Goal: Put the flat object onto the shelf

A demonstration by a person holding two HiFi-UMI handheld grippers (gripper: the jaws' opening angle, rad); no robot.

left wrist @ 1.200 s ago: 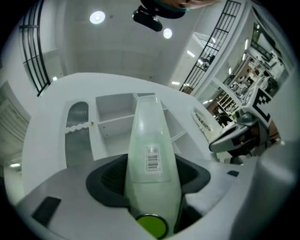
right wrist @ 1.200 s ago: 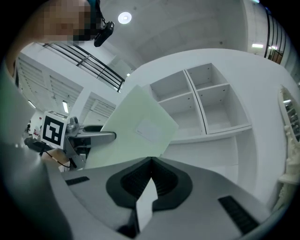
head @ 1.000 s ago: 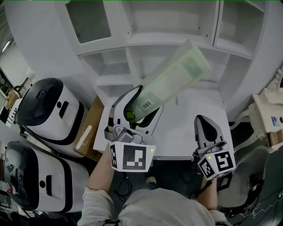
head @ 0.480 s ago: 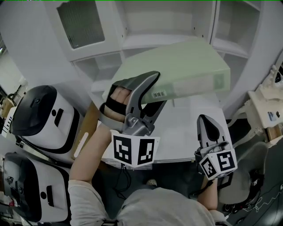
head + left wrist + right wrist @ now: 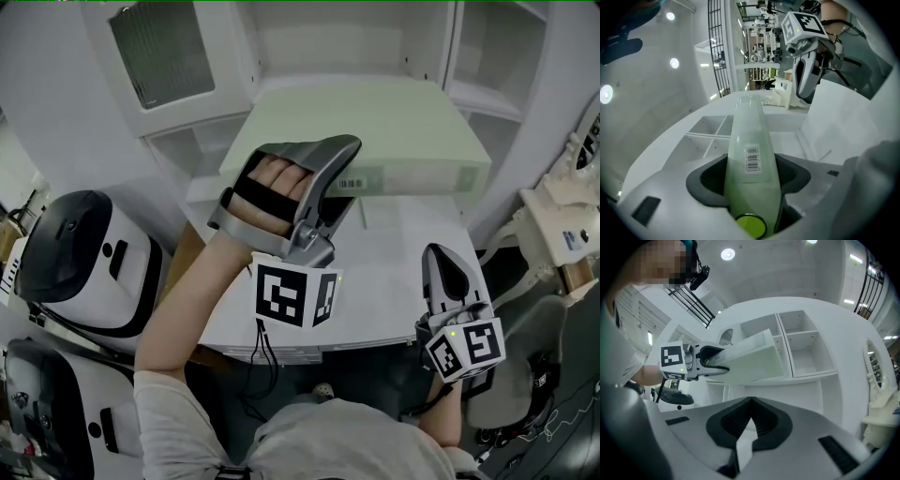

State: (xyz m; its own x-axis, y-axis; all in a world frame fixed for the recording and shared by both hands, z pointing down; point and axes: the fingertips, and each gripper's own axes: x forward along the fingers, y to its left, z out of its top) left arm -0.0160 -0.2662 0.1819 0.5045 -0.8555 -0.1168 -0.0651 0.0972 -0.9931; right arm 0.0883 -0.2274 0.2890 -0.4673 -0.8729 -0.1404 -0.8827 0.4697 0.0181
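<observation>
The flat object [image 5: 375,131] is a pale green, thin box with a barcode label. It lies level in the air in front of the white shelf unit [image 5: 352,47], its far edge close to a middle shelf board. My left gripper [image 5: 345,178] is shut on its near left corner, one jaw above and one below. In the left gripper view the box [image 5: 750,136] runs edge-on between the pads [image 5: 792,176]. The right gripper view shows the box [image 5: 754,359] and the shelf compartments [image 5: 806,348] behind it. My right gripper [image 5: 439,258] hangs low at the right, shut and holding nothing.
A white table [image 5: 394,272] stands below the shelf unit. Two black-and-white machines [image 5: 84,253] and a brown carton [image 5: 187,253] are at the left. A white device [image 5: 562,234] and a chair [image 5: 525,366] are at the right.
The left gripper has rolled and risen toward the shelf. The green box has turned from tilted on edge to lying flat. The right gripper has stayed put.
</observation>
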